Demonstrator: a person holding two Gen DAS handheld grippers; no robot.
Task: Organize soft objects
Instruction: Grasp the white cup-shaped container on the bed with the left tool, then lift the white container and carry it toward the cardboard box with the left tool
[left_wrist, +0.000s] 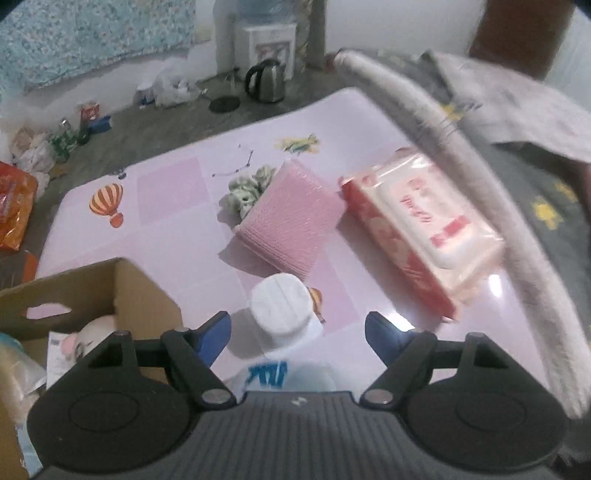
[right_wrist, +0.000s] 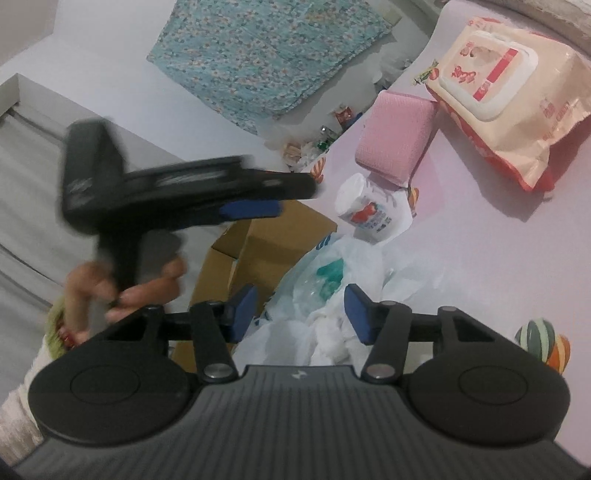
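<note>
A: How is the left gripper set?

B: Its blue fingers are spread wide and nothing is clamped. A white tissue roll in its printed wrapper is framed between them at lower centre of the left view, apparently not touched.

A: And the right gripper?

B: It is likewise held apart and empty, above a crumpled white plastic bag at lower centre of its view.

A: What is seen further out?

B: In the left view a pink sponge is found at centre with a green scrunchie just behind it, and a wet wipes pack to the right. A cardboard box is seen at lower left, with a plush toy already inside. All is laid on a pink mat.

A: Which step is judged to be in hand?

B: The approach to the tissue roll, most likely; about half the soft things are still out.

A: What is called for next?

B: The fingers are to be lowered around the roll, closed gently so that it is not crushed, and the roll carried left to the box.
</note>
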